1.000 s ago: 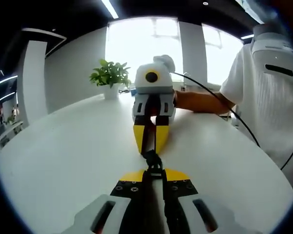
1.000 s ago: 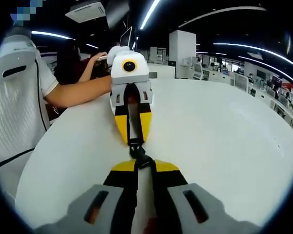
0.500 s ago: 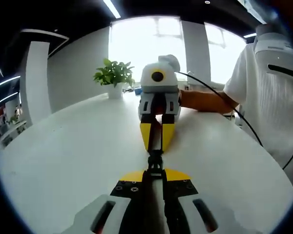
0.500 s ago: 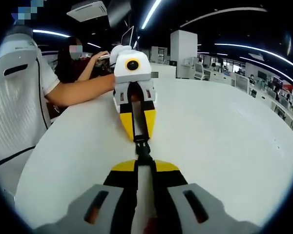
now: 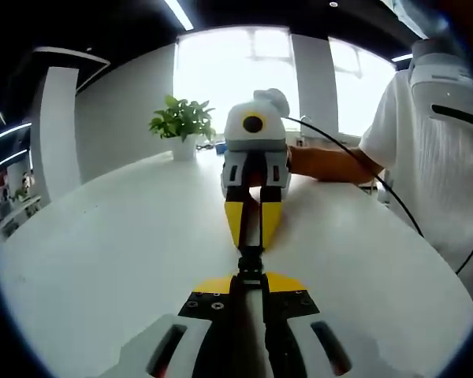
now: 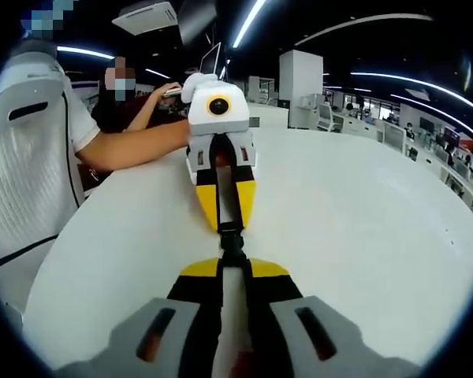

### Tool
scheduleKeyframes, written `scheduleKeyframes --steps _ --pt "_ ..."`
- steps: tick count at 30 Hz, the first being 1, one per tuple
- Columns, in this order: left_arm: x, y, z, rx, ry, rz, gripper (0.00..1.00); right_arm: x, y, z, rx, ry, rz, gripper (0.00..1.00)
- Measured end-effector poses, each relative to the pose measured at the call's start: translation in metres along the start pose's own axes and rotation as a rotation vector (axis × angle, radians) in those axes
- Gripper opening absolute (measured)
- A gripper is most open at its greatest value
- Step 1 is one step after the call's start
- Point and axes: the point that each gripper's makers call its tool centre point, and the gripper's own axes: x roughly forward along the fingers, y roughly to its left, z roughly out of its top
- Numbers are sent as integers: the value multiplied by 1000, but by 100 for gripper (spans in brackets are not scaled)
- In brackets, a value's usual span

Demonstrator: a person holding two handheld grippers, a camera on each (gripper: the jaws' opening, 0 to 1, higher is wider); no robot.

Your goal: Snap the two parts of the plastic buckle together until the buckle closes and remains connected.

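Observation:
A black plastic buckle (image 5: 250, 263) hangs in a straight line between my two grippers, which face each other tip to tip above the white table (image 5: 110, 260). My left gripper (image 5: 250, 282) is shut on the near end of the buckle, and my right gripper (image 5: 252, 242) is shut on the far end. In the right gripper view the buckle (image 6: 231, 244) runs from my right gripper (image 6: 223, 269) to my left gripper (image 6: 228, 224). The two halves look joined; the seam between them is too small to make out.
A potted plant (image 5: 181, 124) stands at the table's far edge. A person in a white shirt (image 5: 433, 150) is at the right, forearm (image 5: 331, 164) resting on the table, with a black cable (image 5: 378, 193) trailing. Another person (image 6: 126, 94) is at a desk behind.
The buckle was bulky and skewed between the tips; now it sits slim and straight. The opposite gripper has shifted slightly right in both views.

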Motion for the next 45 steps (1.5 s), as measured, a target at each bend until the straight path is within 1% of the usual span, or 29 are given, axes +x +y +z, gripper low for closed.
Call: scheduleKeyframes --steps 9,21,35,45 --pt "0 -1 0 -11 0 -2 11 0 -1 1 -2 -4 4 11" --pt "1 -1 0 2 6 -4 10 1 0 1 -1 -9 12 11" --pt "2 -3 0 -2 2 -25 10 4 2 3 -23 -18 66 10" --pt "2 -3 1 2 -4 -43 9 5 3 5 -24 -23 101 10"
